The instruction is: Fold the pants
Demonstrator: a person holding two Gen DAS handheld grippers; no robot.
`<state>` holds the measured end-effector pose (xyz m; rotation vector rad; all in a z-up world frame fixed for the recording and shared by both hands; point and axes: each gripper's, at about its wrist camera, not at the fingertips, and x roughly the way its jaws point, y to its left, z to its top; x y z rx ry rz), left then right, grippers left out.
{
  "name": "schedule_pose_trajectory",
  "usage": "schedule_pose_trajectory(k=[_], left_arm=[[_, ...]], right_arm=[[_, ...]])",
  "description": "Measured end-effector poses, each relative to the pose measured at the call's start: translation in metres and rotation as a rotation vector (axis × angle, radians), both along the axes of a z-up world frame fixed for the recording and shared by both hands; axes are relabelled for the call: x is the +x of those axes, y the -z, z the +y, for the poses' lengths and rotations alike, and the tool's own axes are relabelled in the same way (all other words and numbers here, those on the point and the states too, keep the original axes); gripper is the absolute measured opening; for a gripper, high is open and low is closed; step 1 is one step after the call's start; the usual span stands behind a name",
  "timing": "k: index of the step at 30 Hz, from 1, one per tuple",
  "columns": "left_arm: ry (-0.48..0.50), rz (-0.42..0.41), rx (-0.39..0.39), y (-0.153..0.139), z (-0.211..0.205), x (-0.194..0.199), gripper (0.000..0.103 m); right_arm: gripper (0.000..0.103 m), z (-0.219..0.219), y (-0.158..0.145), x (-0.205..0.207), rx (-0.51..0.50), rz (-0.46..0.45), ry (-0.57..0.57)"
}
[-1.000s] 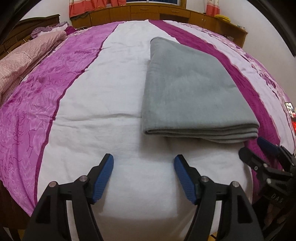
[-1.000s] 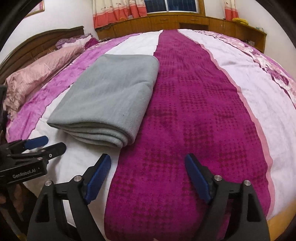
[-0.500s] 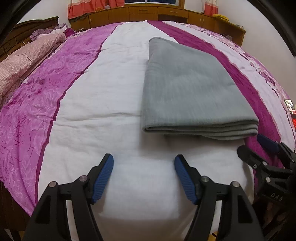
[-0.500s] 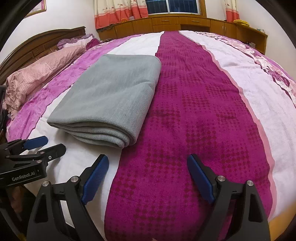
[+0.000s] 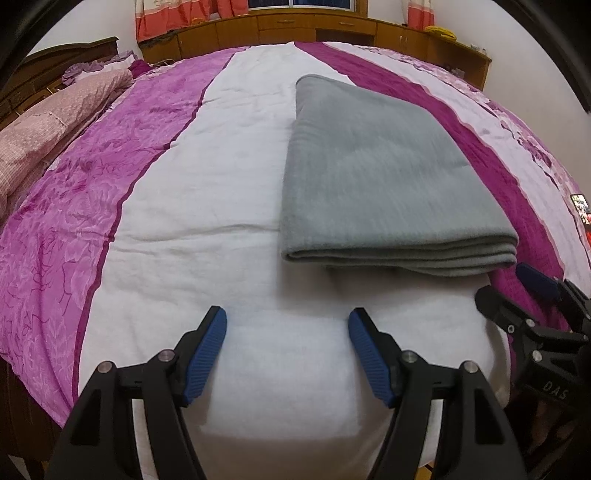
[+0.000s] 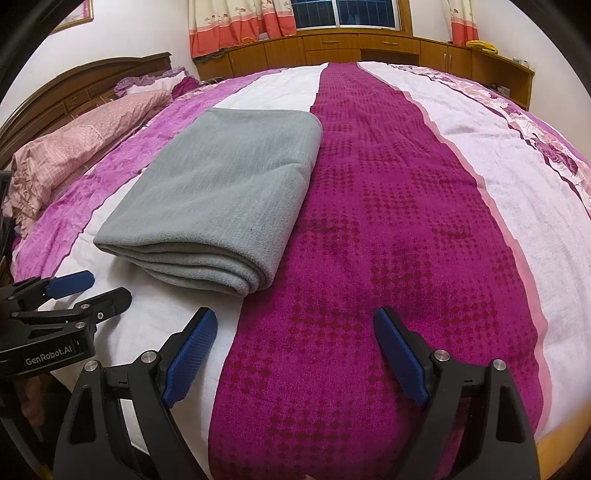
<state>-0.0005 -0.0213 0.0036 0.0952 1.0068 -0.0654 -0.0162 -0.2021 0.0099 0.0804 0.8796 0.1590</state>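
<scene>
The left tool (image 5: 287, 332) is hanging over the white stripe at the near end of the bed (image 5: 177, 206), its blue pads (image 5: 207, 354) spread wide and gripping nothing. The right tool (image 6: 295, 332) is hovering beside it over the dark magenta stripe (image 6: 388, 221), its blue-padded fingers (image 6: 400, 358) also standing wide apart and empty. Each tool is showing at the edge of the other's view: the right one is appearing low at the right of the left wrist view, and the left one, marked with white lettering, is sitting low at the left of the right wrist view.

Just beyond both tools, the gray pants (image 5: 380, 177) are lying folded into a thick, flat rectangle on the bedspread. In the right wrist view the pants (image 6: 229, 192) are resting mostly on the white stripe, with their right edge running along the border of the magenta stripe. The stacked layers are showing along the near edge, which is facing the tools and lying apart from both.

Farther out, a pink pillow (image 6: 74, 147) is lying at the left by the dark wooden headboard (image 6: 74, 92). Wooden cabinets (image 6: 369, 46) are running along the far wall, under a window with orange-trimmed curtains (image 6: 240, 22).
</scene>
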Motion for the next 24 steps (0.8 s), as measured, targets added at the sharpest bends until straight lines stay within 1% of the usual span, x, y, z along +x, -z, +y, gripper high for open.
schedule_pose_trajectory(k=[10,24], left_arm=[[0.002,0.001,0.012,0.0003,-0.0013,-0.001,0.072],[0.004,0.011,0.011,0.0,-0.0003,-0.0008,0.072]], right_arm=[[0.083,0.0001,0.0,-0.0001,0.0,0.0,0.0],[0.083,0.0002,0.0002,-0.0002,0.0,-0.001,0.0]])
